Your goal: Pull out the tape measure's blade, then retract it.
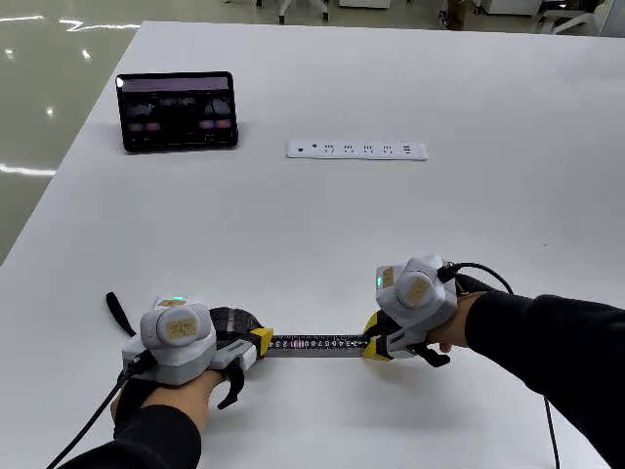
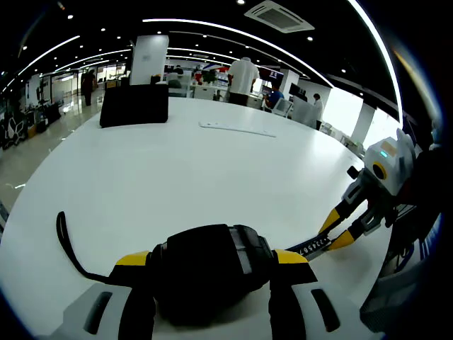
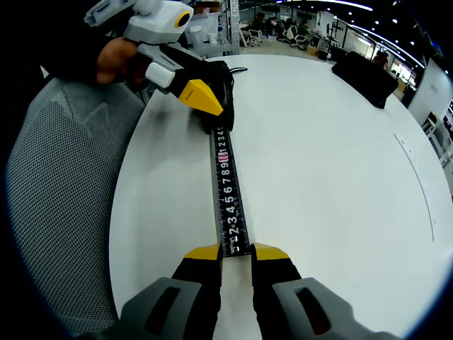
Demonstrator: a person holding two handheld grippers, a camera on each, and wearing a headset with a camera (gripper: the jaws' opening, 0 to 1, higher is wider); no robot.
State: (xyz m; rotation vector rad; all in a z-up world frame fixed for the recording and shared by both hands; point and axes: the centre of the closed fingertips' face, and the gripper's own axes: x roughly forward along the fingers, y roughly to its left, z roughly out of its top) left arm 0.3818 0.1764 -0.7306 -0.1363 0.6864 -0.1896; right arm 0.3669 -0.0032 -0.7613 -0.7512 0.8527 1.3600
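Two grippers share one tape measure (image 1: 237,322) near the front edge of the white table (image 1: 391,215). The left gripper (image 1: 260,342) is clamped around the black case (image 2: 205,273), one jaw on each side. The right gripper (image 1: 372,339) pinches the far end of the blade (image 3: 228,191), which runs straight between them, numbers up, low along the tabletop; whether it rests on the surface I cannot tell. Only a short length is out, so I judge the pull is under way. The main risk is at the right jaws: they hold a thin, slick strip by its tip, and if the pull comes at an angle or the squeeze eases, the blade could slip free and whip back into the case. A second risk is at the case: its rounded sides could let it twist or creep between the left jaws as tension grows, dragging the blade askew. Lifting the right end too high might buckle the strip. On the way back, letting go outright rather than feeding it in would make it snap home hard. The black strap (image 1: 119,313) trails loose on the table behind the case, clear of the blade's mouth, so a snag looks unlikely. A tablet (image 1: 177,109) and a power strip (image 1: 356,149) lie well apart toward the far side, out of the way. As for containers, the case is the one thing that holds anything — presumably the rest of the blade, coiled inside where it cannot be seen.
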